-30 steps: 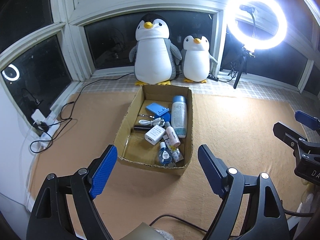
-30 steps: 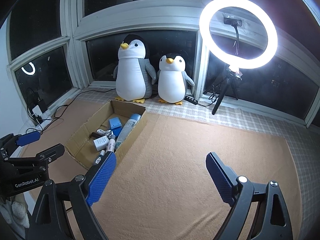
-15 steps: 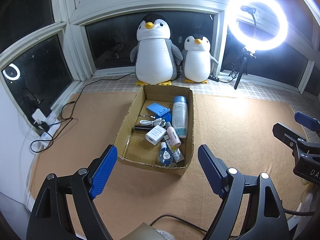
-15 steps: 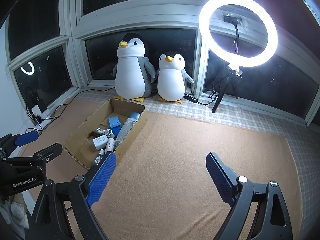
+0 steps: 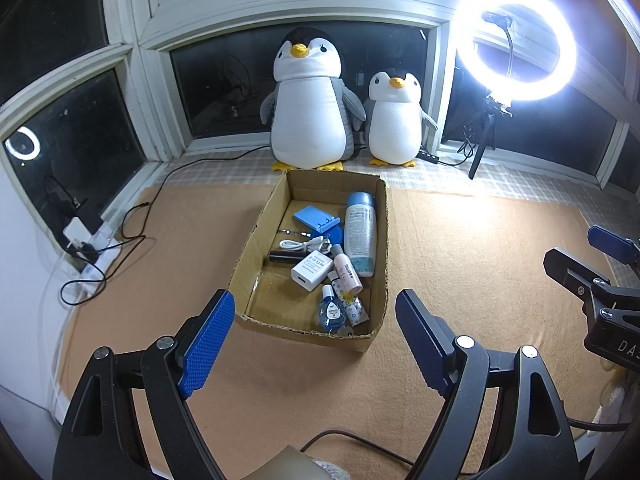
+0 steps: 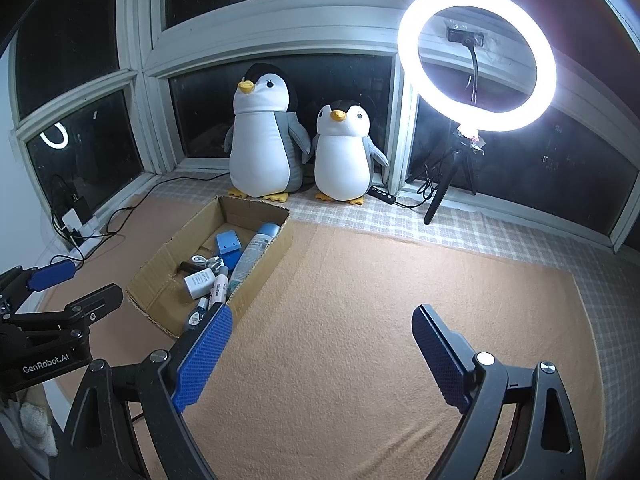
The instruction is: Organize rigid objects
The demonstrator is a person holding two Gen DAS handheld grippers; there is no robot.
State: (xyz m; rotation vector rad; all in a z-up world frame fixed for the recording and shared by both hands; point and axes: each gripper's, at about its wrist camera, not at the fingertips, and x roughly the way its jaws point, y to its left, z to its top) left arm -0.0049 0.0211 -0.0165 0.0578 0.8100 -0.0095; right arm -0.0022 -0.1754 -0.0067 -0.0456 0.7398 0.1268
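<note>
An open cardboard box [image 5: 256, 240] [image 6: 158, 272] lies on the orange mat. Inside it are a tall white bottle with a blue cap [image 5: 360, 236] [image 6: 256, 246], a blue stand [image 5: 316, 218] [image 6: 228, 246], a white charger block [image 5: 312, 270] [image 6: 198, 282], a pink tube [image 5: 349, 272], a white cable [image 5: 302, 245], a black stick [image 5: 286, 257] and a small blue bottle [image 5: 331, 311]. My left gripper [image 5: 314, 340] hovers open just before the box's near wall, empty. My right gripper [image 6: 322, 354] stands open over bare mat, to the right of the box, empty.
Two plush penguins [image 5: 312, 108] [image 5: 396, 120] sit on the sill behind the box. A lit ring light on a tripod [image 5: 516, 40] [image 6: 476, 60] stands at the back right. A power strip with cables [image 5: 90, 252] lies at the left wall.
</note>
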